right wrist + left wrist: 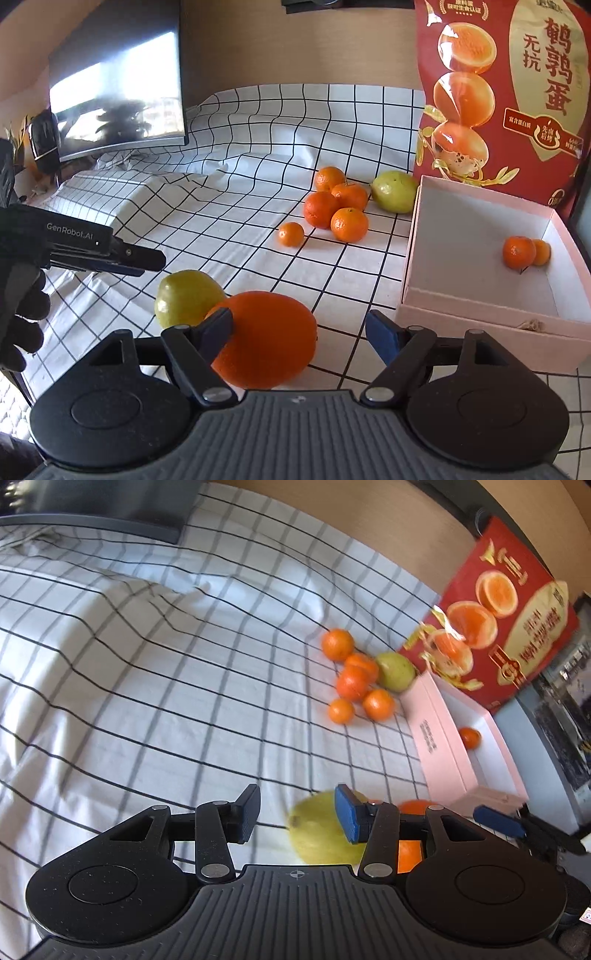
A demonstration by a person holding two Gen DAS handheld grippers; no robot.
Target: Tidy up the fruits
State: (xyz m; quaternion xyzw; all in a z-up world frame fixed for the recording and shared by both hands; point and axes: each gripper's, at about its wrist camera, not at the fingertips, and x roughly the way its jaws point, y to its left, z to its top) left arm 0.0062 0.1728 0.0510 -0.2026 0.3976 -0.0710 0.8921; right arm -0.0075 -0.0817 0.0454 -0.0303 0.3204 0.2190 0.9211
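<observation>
The left gripper (295, 818) hangs over the checked cloth (147, 701) with its jaws apart and nothing between them; the near green pear (319, 832) lies just past its right-hand pad. Further right, the right gripper (299, 330) is also spread wide, straddling the big orange (266, 339), whose left side sits against the left pad while the right pad stands clear of it. The pear touches the orange on its far left side.

To take the orange well, the right gripper should probably shift so the fruit is centred between the pads, then close across its widest part, slowly, since a round skin may squirt out forward and nudge the pear. The left gripper had best stay out of that path.

Beyond lies the cluster of mandarins (334, 206) with a second pear (394, 192), and to the right the pink box (480, 317), which already holds two mandarins (519, 252) in its far corner.
</observation>
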